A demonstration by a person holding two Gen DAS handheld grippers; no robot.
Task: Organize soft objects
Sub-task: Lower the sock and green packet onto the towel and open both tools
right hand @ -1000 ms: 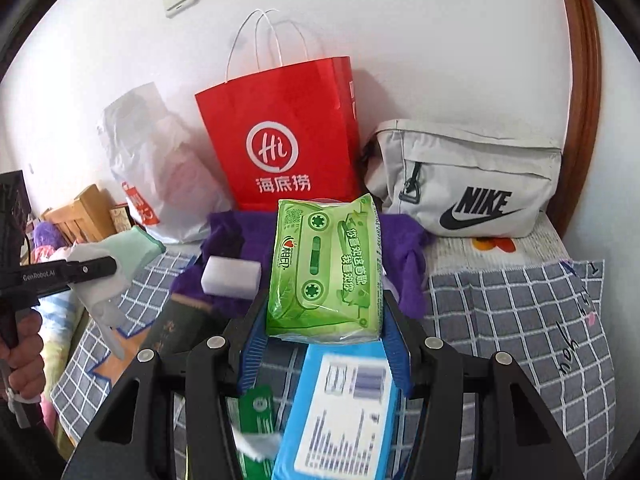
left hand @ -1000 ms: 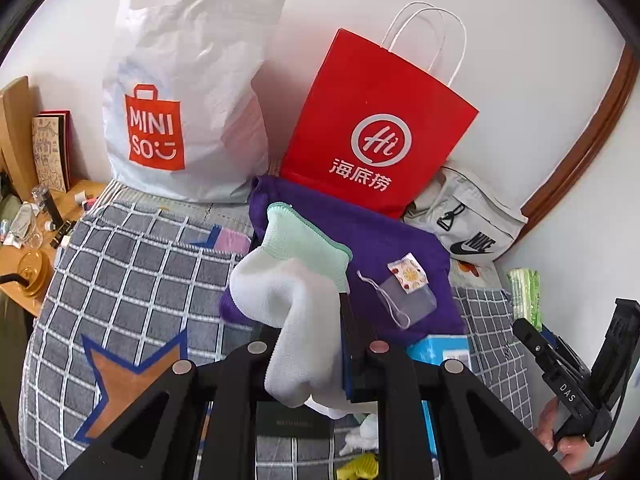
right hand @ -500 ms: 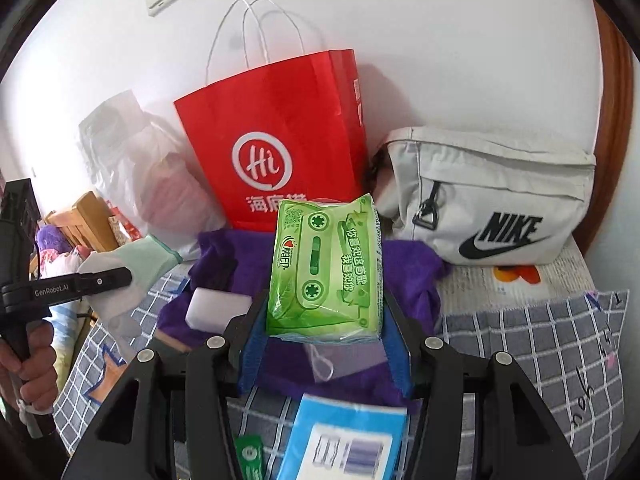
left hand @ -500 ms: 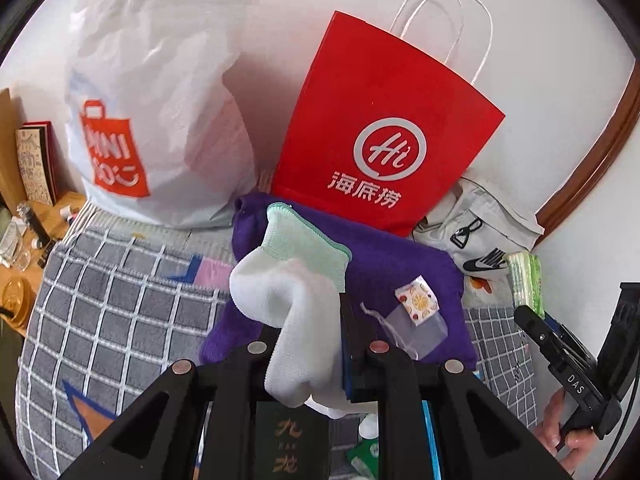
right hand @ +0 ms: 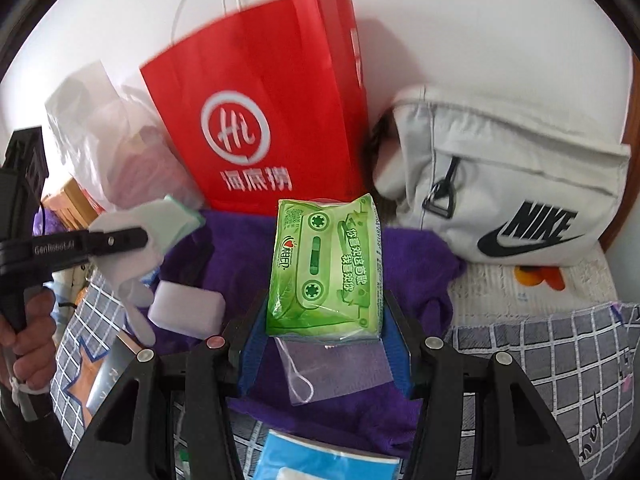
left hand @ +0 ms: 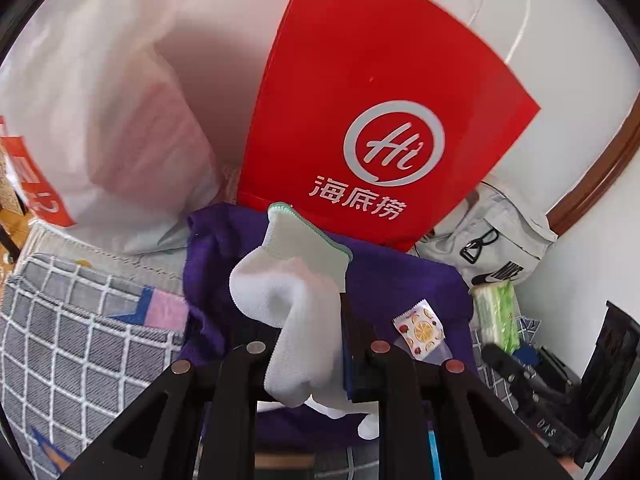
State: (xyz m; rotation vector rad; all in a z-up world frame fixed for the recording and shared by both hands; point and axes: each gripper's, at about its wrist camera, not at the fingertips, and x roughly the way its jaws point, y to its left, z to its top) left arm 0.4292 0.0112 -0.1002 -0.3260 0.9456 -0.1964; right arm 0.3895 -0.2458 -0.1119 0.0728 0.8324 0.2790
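My left gripper (left hand: 308, 344) is shut on a white glove with a green cuff (left hand: 296, 280) and holds it above a purple towel (left hand: 404, 284), close to the red paper bag (left hand: 384, 120). My right gripper (right hand: 324, 320) is shut on a green tissue pack (right hand: 326, 264), held above the same purple towel (right hand: 420, 264) in front of the red bag (right hand: 264, 120). The left gripper with the glove (right hand: 132, 248) shows at the left of the right wrist view. The tissue pack (left hand: 498, 312) shows at the right of the left wrist view.
A white plastic bag (left hand: 100, 120) stands left of the red bag, a grey Nike pouch (right hand: 512, 184) to its right. On the towel lie a white sponge block (right hand: 186, 308), a clear drawstring pouch (right hand: 336, 364) and a fruit-print sachet (left hand: 418, 332). A checked blanket (right hand: 560, 360) covers the bed.
Both grippers have moved forward toward the red bag and the towel, each keeping its hold. The bags now look larger and closer.
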